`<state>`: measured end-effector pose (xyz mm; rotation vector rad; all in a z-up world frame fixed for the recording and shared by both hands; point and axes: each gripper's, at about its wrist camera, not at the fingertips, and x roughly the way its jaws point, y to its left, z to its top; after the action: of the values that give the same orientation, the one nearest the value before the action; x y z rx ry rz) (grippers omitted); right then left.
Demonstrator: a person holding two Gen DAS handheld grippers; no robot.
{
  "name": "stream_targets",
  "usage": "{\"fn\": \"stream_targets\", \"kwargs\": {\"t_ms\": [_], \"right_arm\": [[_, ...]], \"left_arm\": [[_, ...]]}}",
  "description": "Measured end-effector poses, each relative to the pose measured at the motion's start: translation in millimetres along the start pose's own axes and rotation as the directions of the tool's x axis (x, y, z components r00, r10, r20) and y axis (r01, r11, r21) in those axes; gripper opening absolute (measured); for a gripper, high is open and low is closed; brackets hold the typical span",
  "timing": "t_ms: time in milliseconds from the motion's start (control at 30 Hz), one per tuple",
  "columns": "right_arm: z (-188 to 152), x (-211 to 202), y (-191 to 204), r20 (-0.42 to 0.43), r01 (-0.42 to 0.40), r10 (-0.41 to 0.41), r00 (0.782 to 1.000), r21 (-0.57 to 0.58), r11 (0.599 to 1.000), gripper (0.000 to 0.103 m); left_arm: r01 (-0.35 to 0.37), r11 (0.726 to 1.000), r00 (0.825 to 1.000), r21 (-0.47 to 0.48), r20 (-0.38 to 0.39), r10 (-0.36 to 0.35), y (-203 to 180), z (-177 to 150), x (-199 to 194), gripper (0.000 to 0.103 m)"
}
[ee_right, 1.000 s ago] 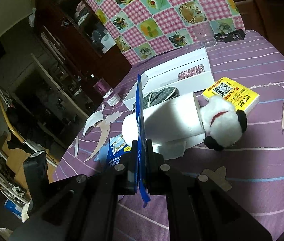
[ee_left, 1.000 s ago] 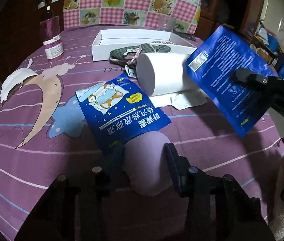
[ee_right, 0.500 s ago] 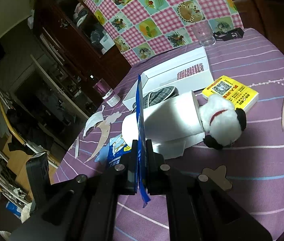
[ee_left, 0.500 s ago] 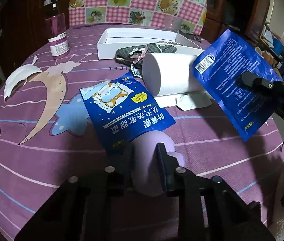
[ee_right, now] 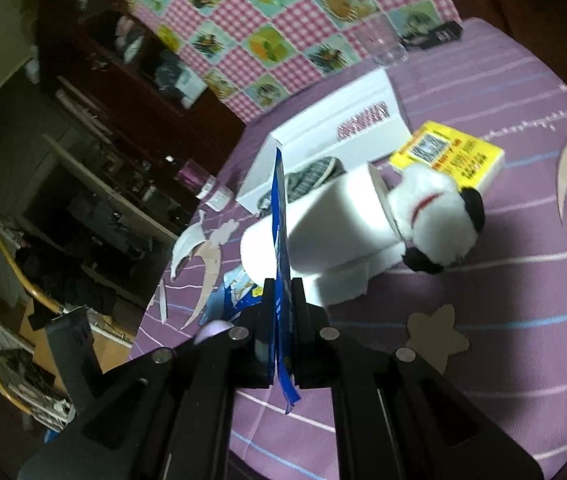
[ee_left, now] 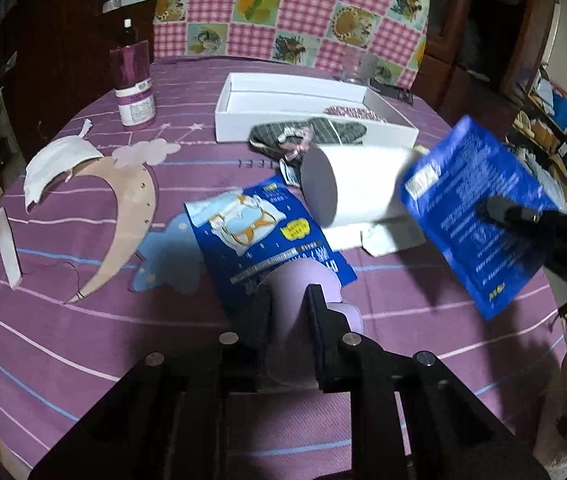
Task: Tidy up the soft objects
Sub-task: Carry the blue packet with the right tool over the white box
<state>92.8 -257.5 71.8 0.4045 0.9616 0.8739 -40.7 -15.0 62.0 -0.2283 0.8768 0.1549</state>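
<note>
The left wrist camera is sitting just behind the left gripper (ee_left: 288, 308), looking steeply down and forward across the purple tablecloth (ee_left: 63, 344) toward the checkered chair cover (ee_left: 291, 4) at the far edge. The right wrist camera is riding behind the right gripper (ee_right: 282, 300), tilting less steeply and rolled, so the table is slanting; it is facing the same chair cover (ee_right: 283, 28) from farther right. Both are hovering close over the near table edge. They are sharing the white roll (ee_left: 357, 186) (ee_right: 315, 224), the white box (ee_left: 303, 104) (ee_right: 335, 136), the glass (ee_left: 357, 66) (ee_right: 383, 42) and the purple bottle (ee_left: 133, 84) (ee_right: 203, 184).
</note>
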Motion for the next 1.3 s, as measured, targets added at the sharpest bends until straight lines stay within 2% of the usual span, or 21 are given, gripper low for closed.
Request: {"fn": "stream_targets", "kwargs": {"t_ms": [200, 400, 633, 700, 833, 1000, 1133, 1300], "right_arm": [[24.2, -5.4, 8.7, -0.045, 0.045, -0.042, 0.998, 0.052, 0.998, 0.007], [70.1, -1.2, 22.8, -0.026, 0.049, -0.046, 0.999, 0.093, 0.995, 0.007], [136.0, 21.5, 35.4, -0.012, 0.013, -0.011, 1.0, 0.213, 0.977, 0.007], [153.4, 27.2, 37.9, 0.017, -0.004, 0.0, 1.0, 0.222, 0.975, 0.007], [177.0, 40.2, 34.8, 0.088, -0.085, 0.064, 0.994, 0.256, 0.963, 0.007], [195.1, 78.7, 23.3, 0.101, -0.137, 0.113, 0.988, 0.269, 0.953, 0.007], [192.9, 116.2, 7.1, 0.107, -0.131, 0.112, 0.988, 0.199, 0.971, 0.007], [187.9, 162.7, -13.6, 0.058, 0.0, -0.009, 0.998, 0.149, 0.989, 0.007]], "left_arm": [[0.003, 1.0, 0.999, 0.004, 0.044, -0.003, 5.5, 27.7, -15.7, 0.016], [0.021, 1.0, 0.992, -0.008, 0.127, -0.02, 5.0, 83.0, -25.7, 0.016], [0.038, 0.998, 0.98, -0.046, 0.197, -0.029, 5.8, 147.2, -17.5, 0.016], [0.031, 0.998, 0.969, -0.049, 0.245, -0.018, 6.2, 162.4, -13.2, 0.016], [0.026, 0.998, 0.959, -0.06, 0.283, -0.008, 10.2, 187.5, 5.2, 0.016], [0.057, 0.992, 0.954, -0.109, 0.299, -0.022, 27.9, 208.0, 42.2, 0.016], [0.077, 0.992, 0.964, -0.102, 0.262, -0.048, 32.9, 212.9, 79.0, 0.016], [0.058, 0.993, 0.981, -0.101, 0.191, -0.037, 40.0, 205.7, 124.3, 0.016]]}}
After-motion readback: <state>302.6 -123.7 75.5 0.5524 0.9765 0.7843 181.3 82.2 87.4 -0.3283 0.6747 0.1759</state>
